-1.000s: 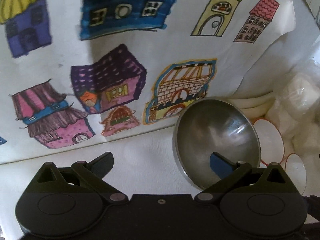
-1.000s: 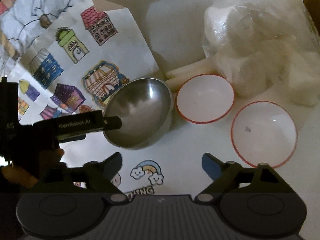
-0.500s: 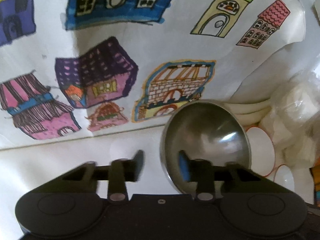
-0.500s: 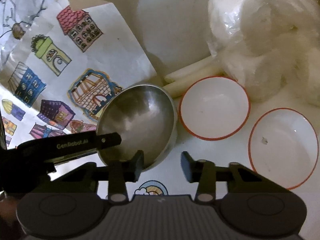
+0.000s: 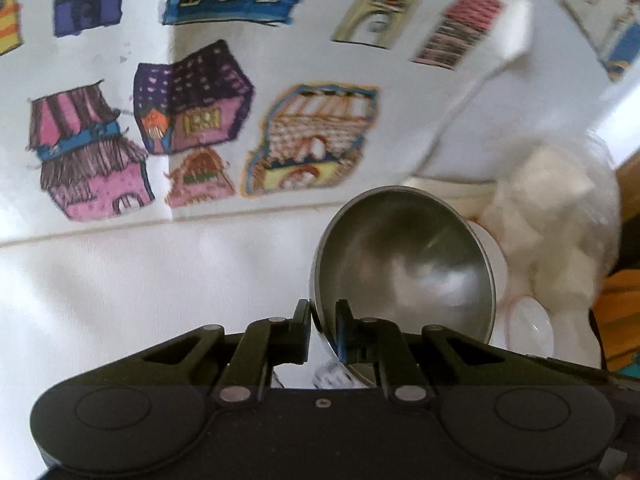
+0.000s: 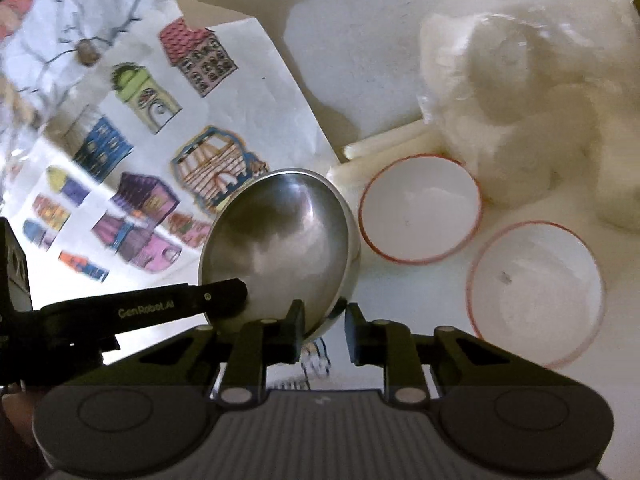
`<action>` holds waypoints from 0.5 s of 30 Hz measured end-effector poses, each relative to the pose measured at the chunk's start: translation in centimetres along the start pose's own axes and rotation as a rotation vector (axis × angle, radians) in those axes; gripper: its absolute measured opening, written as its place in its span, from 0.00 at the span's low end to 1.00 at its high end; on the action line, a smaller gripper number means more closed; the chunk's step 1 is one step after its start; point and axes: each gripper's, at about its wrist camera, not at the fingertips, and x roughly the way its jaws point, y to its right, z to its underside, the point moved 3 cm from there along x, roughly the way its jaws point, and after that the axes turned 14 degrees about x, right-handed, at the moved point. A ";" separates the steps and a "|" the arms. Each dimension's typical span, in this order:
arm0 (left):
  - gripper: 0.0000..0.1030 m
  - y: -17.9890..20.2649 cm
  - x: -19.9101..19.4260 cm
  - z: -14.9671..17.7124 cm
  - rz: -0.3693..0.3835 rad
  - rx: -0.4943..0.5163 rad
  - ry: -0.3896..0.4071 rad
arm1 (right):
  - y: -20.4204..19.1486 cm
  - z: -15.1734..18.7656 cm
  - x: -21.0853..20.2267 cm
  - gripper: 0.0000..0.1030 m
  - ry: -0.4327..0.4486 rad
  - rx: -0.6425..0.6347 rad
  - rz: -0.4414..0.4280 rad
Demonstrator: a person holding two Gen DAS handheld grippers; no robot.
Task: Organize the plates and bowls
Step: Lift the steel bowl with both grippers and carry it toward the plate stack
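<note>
A steel bowl (image 5: 404, 268) is tilted up on the white table. My left gripper (image 5: 323, 334) is shut on its near rim, one finger inside and one outside. In the right wrist view the steel bowl (image 6: 280, 248) sits left of centre, with the left gripper's finger (image 6: 180, 304) on its left edge. My right gripper (image 6: 323, 334) is shut on the bowl's near right rim. Two white bowls with red rims stand to the right, one nearer (image 6: 536, 292) and one farther (image 6: 420, 208).
A paper sheet with coloured house drawings (image 6: 160, 152) lies left of and behind the steel bowl. A clear plastic bag of white lumps (image 6: 532, 92) sits at the back right. Pale sticks (image 6: 384, 148) lie between the bag and the paper.
Both grippers went from wide open to shut on the steel bowl's rim. The bowl now tilts more upright, and the right gripper has moved closer to it.
</note>
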 end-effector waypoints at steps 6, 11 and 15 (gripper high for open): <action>0.13 4.3 -2.0 2.6 0.016 0.007 0.000 | 2.5 1.6 -3.7 0.23 -0.031 -0.037 -0.002; 0.13 8.0 -3.1 4.9 0.032 0.022 -0.023 | 5.9 3.0 -7.1 0.23 -0.066 -0.056 0.007; 0.13 9.8 -4.3 7.1 0.046 0.020 -0.052 | 8.3 4.1 -9.1 0.23 -0.098 -0.068 0.009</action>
